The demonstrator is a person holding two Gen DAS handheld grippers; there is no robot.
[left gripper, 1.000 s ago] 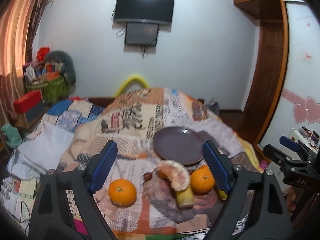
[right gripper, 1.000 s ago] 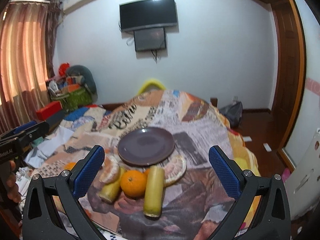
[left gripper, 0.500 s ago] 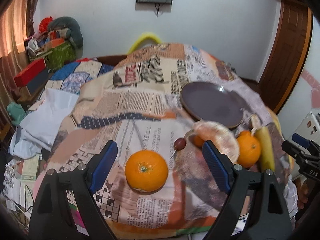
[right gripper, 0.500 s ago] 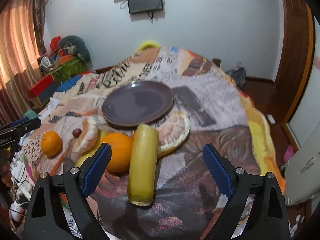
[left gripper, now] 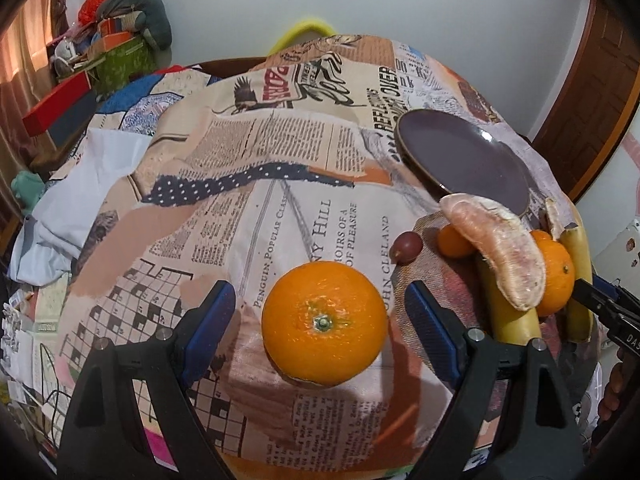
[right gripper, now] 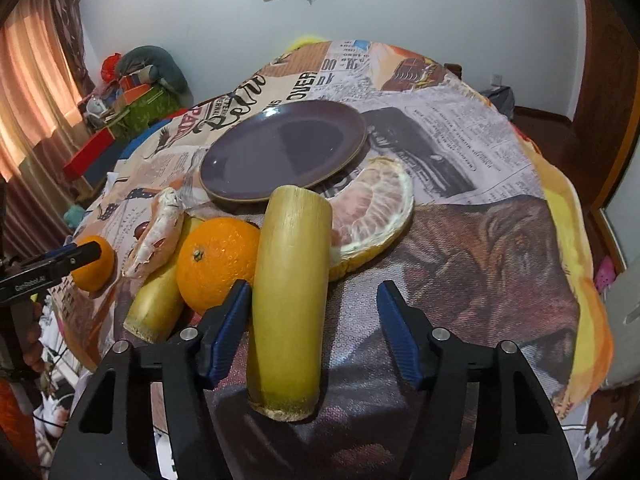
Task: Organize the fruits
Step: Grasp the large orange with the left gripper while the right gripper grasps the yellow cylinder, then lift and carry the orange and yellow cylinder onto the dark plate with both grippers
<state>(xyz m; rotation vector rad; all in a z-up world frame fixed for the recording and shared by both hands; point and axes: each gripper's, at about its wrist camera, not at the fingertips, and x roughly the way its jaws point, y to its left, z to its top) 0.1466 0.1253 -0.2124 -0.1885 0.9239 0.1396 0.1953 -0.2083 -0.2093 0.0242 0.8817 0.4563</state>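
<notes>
Left gripper (left gripper: 320, 320): jaws wide, straddling 1 orange (left gripper: 324, 322). Right gripper (right gripper: 312, 320): jaws wide around 1 yellow stalk (right gripper: 290, 296); plate (right gripper: 280, 164) beyond.

Each fisheye looks forward and down along its own tongs, close over the newsprint-patterned cloth. The left view sits low over the cloth's left side; the right view sits further right. Both share the round purple plate (left gripper: 464, 160) (right gripper: 284, 150) and the white back wall.

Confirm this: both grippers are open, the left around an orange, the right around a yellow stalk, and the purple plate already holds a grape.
Wrong only about the plate: it is bare in the right wrist view. The grape lies on the cloth, beside the orange.
</notes>
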